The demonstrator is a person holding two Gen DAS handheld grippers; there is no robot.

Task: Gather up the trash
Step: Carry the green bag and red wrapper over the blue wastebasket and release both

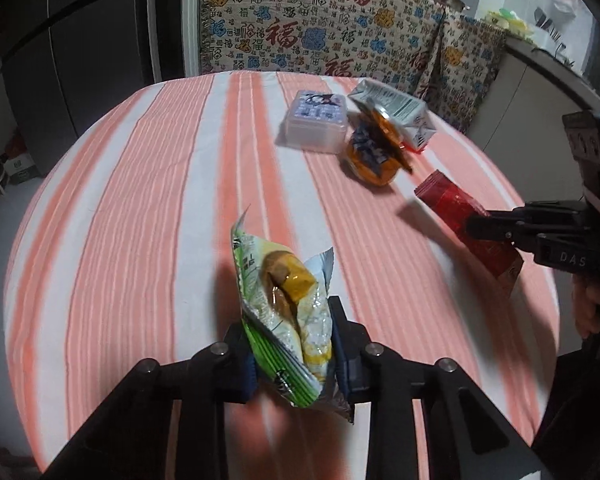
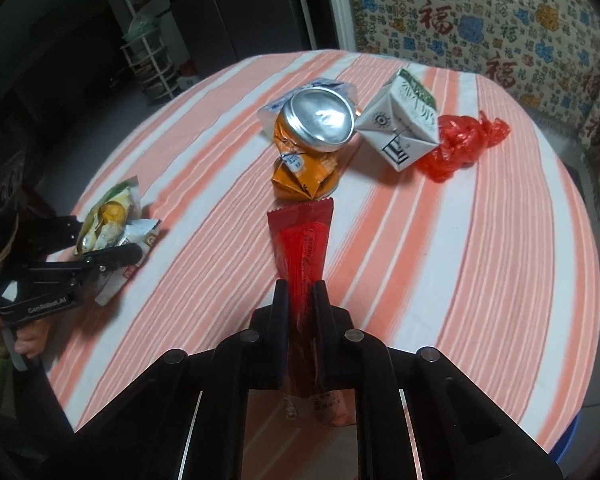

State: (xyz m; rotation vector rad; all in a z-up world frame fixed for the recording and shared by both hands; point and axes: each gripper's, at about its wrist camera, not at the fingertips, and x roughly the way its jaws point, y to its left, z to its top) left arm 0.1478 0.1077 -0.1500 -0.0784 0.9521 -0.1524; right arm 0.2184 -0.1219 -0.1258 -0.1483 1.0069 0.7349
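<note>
My left gripper [image 1: 290, 334] is shut on a green and yellow snack wrapper [image 1: 284, 300] and holds it above the near side of the striped table; the wrapper also shows in the right wrist view [image 2: 108, 216]. My right gripper [image 2: 300, 292] is shut on a long red wrapper [image 2: 302, 240], seen from the left wrist view [image 1: 456, 216] at the right. On the table lie a crushed orange can [image 2: 308, 140], a white milk carton [image 2: 404, 124] and a crumpled red plastic bag [image 2: 460, 140].
The round table has a pink and white striped cloth [image 1: 160, 200]. A clear plastic box [image 1: 318, 120] sits beside the can. A patterned cloth covers furniture [image 1: 320, 20] behind the table. A dark fridge [image 1: 80, 40] stands at the left.
</note>
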